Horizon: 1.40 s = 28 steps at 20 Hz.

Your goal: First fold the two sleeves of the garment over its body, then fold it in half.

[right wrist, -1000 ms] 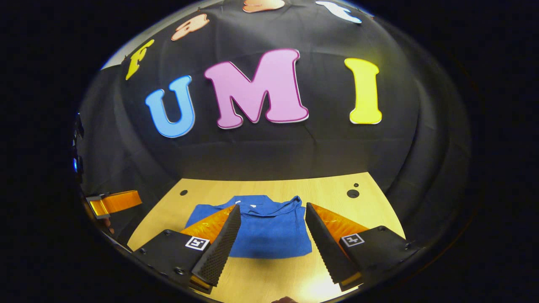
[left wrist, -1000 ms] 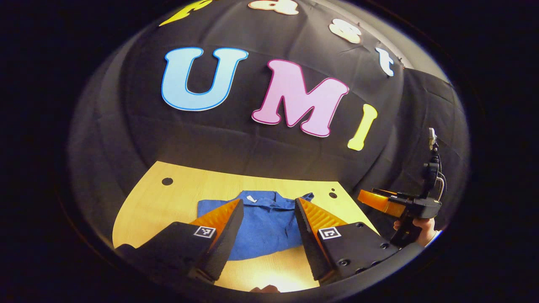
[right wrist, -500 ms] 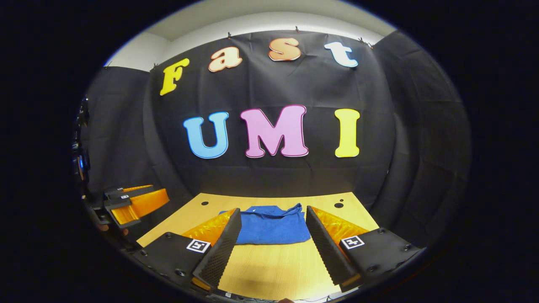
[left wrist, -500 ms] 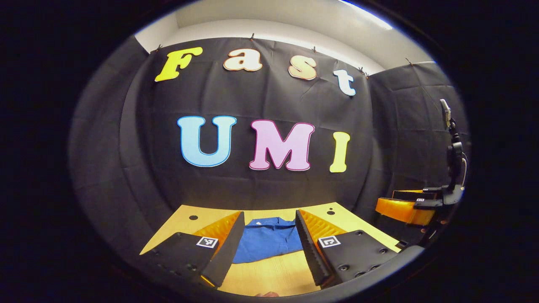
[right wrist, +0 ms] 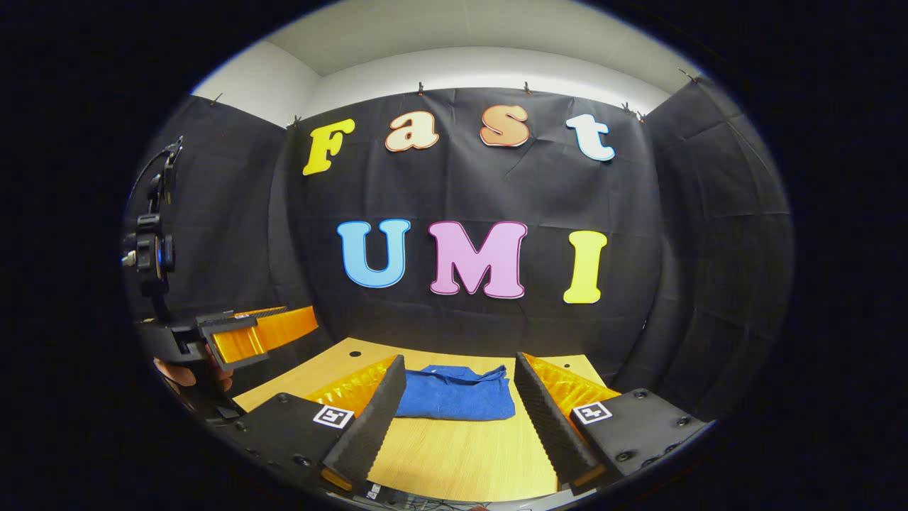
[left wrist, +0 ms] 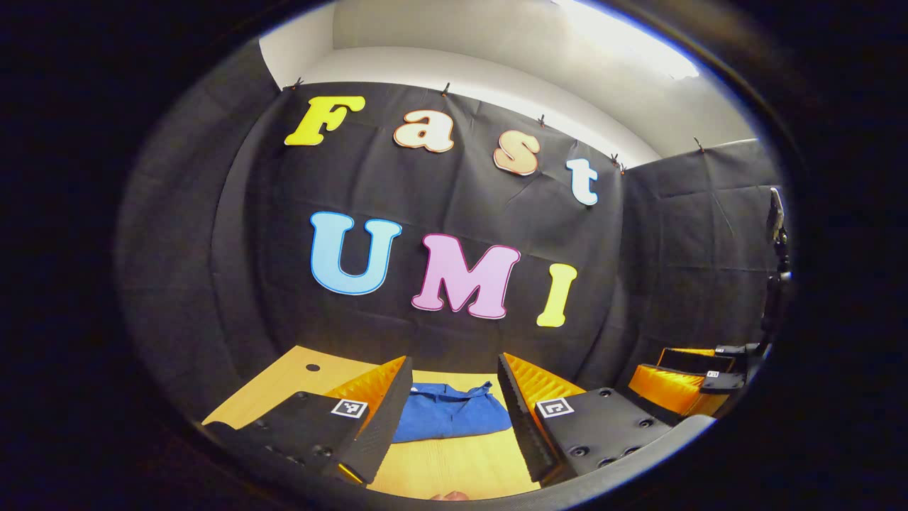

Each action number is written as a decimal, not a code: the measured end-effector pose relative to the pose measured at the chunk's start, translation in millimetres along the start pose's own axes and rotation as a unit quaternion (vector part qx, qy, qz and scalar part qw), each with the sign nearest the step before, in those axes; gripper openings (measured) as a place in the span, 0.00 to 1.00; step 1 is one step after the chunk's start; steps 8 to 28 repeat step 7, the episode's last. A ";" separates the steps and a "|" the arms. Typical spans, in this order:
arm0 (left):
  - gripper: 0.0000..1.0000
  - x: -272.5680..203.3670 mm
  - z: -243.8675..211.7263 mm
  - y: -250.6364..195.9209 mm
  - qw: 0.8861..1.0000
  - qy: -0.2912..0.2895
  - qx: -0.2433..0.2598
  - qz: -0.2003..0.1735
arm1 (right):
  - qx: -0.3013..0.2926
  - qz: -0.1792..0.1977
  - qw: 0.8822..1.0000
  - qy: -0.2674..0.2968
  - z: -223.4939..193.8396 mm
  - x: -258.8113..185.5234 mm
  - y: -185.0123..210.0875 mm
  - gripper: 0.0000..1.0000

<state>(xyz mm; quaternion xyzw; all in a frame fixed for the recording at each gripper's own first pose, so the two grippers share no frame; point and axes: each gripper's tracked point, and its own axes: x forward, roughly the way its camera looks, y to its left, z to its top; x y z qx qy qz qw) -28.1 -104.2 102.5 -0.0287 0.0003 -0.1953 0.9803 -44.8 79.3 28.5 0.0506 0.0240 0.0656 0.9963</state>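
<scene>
A blue garment (left wrist: pixel 451 419) lies folded into a compact rectangle on the wooden table (left wrist: pixel 454 465), its collar end toward the back wall. In the right gripper view the same blue garment (right wrist: pixel 455 401) rests flat past my fingers. My left gripper (left wrist: pixel 454 408) is open and held back from the cloth, well above the table, with nothing between its fingers. My right gripper (right wrist: pixel 461 404) is open too, also raised and apart from the garment. The right gripper (left wrist: pixel 684 383) shows far right in the left gripper view; the left gripper (right wrist: pixel 245 333), held by a hand (right wrist: pixel 186 372), shows at left in the right gripper view.
Small round holes (right wrist: pixel 355 353) mark the tabletop near its back edge. Bare wood lies between the garment and the table's near edge (right wrist: pixel 454 468). The black cloth wall stands close behind the table.
Both grippers have pulled back and tilted up from the garment, so it looks smaller and farther. The garment itself has stayed put, folded.
</scene>
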 end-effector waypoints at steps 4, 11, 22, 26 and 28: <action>0.72 -12.8 26.6 -14.3 0.997 -0.036 0.066 0.000 | 0.003 -0.023 1.000 -0.014 14.0 -2.4 -18.1 0.96; 0.66 -14.3 16.8 -21.8 0.996 -0.023 0.091 0.007 | 0.014 -0.024 0.999 -0.017 15.6 -2.8 -18.0 0.87; 0.66 -14.3 16.8 -21.8 0.996 -0.023 0.091 0.007 | 0.014 -0.024 0.999 -0.017 15.6 -2.8 -18.0 0.87; 0.66 -14.3 16.8 -21.8 0.996 -0.023 0.091 0.007 | 0.014 -0.024 0.999 -0.017 15.6 -2.8 -18.0 0.87; 0.66 -14.3 16.8 -21.8 0.996 -0.023 0.091 0.007 | 0.014 -0.024 0.999 -0.017 15.6 -2.8 -18.0 0.87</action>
